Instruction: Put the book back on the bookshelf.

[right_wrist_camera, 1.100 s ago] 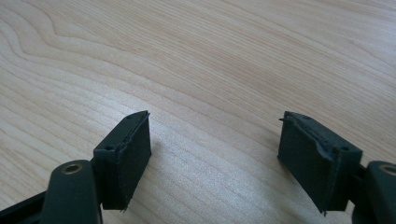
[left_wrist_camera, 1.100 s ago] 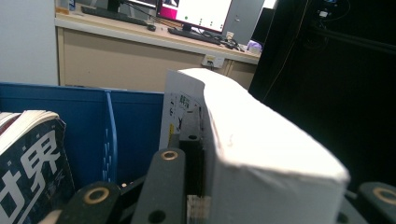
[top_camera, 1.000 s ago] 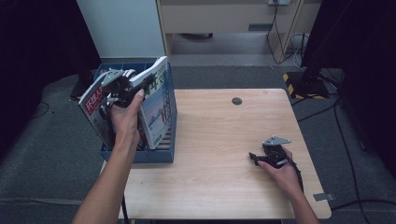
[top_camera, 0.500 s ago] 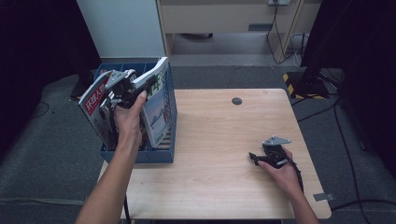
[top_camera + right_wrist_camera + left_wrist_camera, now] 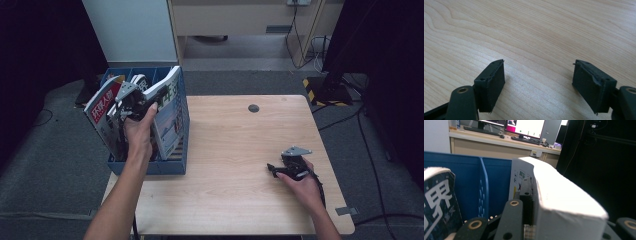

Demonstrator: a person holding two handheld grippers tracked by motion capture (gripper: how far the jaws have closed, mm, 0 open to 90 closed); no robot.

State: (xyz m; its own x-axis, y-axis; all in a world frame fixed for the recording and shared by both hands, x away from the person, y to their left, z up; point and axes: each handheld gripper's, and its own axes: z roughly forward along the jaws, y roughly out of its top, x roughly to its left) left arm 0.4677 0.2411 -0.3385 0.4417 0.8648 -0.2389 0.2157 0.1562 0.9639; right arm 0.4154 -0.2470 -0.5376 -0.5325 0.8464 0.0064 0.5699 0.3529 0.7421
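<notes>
Left hand-held gripper [image 5: 131, 100] clamps one magazine [image 5: 170, 112]; perhaps two in blue rack [image 5: 150, 167].

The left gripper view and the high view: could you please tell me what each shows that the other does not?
The left gripper view alone shows monitors and a keyboard on a desk behind, and the white page edges of the thick magazine close between the jaws. The high view alone shows the light wooden table, the right gripper resting on it with jaws apart, and the red-titled magazine. Both show the blue plastic file box and the left gripper shut on the thick magazine.
</notes>
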